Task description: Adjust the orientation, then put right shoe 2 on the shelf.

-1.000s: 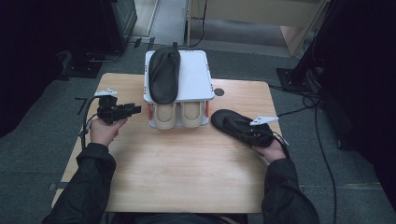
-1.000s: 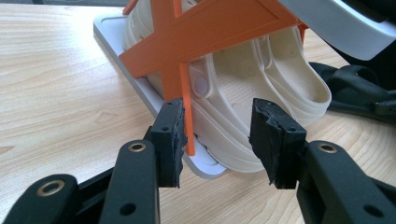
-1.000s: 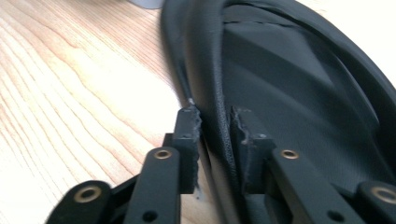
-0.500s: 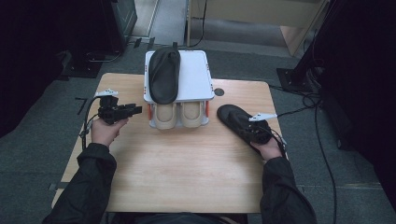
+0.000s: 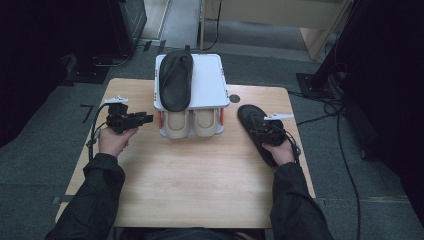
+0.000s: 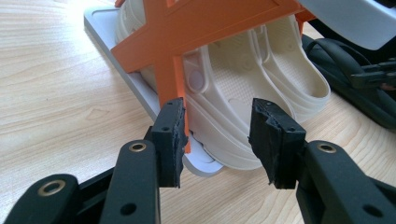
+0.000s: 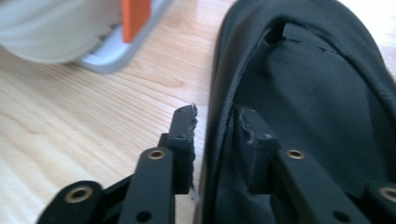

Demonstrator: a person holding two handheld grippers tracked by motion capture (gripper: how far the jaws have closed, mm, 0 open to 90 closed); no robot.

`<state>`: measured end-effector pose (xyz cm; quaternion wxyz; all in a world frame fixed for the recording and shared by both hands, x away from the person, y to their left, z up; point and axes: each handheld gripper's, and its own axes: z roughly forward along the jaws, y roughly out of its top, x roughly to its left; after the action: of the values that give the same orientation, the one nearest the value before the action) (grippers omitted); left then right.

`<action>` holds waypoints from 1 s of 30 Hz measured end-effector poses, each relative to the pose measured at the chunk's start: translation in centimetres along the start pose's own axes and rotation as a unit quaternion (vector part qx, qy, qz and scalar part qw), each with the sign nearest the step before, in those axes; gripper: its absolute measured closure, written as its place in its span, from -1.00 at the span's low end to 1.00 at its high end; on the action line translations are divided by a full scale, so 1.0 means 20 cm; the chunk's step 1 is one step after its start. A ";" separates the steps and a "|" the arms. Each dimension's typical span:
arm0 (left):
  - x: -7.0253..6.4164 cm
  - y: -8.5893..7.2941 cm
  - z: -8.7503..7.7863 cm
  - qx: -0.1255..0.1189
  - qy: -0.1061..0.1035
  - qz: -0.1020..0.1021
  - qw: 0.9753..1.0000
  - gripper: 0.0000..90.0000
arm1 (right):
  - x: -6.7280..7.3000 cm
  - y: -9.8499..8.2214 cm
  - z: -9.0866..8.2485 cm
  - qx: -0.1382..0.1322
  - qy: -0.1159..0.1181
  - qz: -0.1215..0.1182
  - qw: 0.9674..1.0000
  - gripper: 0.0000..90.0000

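Observation:
A white two-level shoe rack (image 5: 207, 82) with orange supports (image 6: 187, 32) stands at the table's far middle. One black slipper (image 5: 176, 80) lies on its top and a cream pair (image 5: 192, 122) on its lower level. A second black slipper (image 5: 248, 116) lies on the table to the rack's right. My right gripper (image 5: 257, 131) straddles its side rim (image 7: 217, 135). Those jaws have just been opening, and the pads stand off the rim. My left gripper (image 5: 145, 119) is open just left of the rack, facing the cream slippers (image 6: 243, 65), its left pad beside an orange leg.
The wooden table (image 5: 200, 185) spreads bare between my forearms and toward the near edge. A small dark hole (image 5: 234, 98) sits in the tabletop beside the rack. Cables (image 5: 325, 107) trail off the right side. Dark furniture stands beyond the far edge.
The black slipper on the table has swung from lying crosswise to pointing more toward the far edge, and my right hand has shifted with it. The left gripper has stayed put.

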<state>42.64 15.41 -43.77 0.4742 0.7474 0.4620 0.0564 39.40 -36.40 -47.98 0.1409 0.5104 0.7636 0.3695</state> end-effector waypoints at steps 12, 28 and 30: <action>0.00 0.00 0.00 -0.001 0.001 -0.001 1.000 0.23 | -0.04 -0.07 -0.11 -0.001 -0.019 0.020 1.000 0.77; 0.00 -0.01 0.01 -0.001 -0.002 -0.002 1.000 0.23 | 0.04 -0.07 -0.05 0.024 0.008 0.016 1.000 0.74; 0.00 0.00 0.01 -0.001 -0.003 -0.002 1.000 0.23 | 0.05 -0.07 -0.04 0.024 0.015 0.022 0.999 0.70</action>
<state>42.66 15.33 -43.91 0.4768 0.7459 0.4620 0.0537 37.57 -36.21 -48.25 0.1093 0.5249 0.7629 0.3613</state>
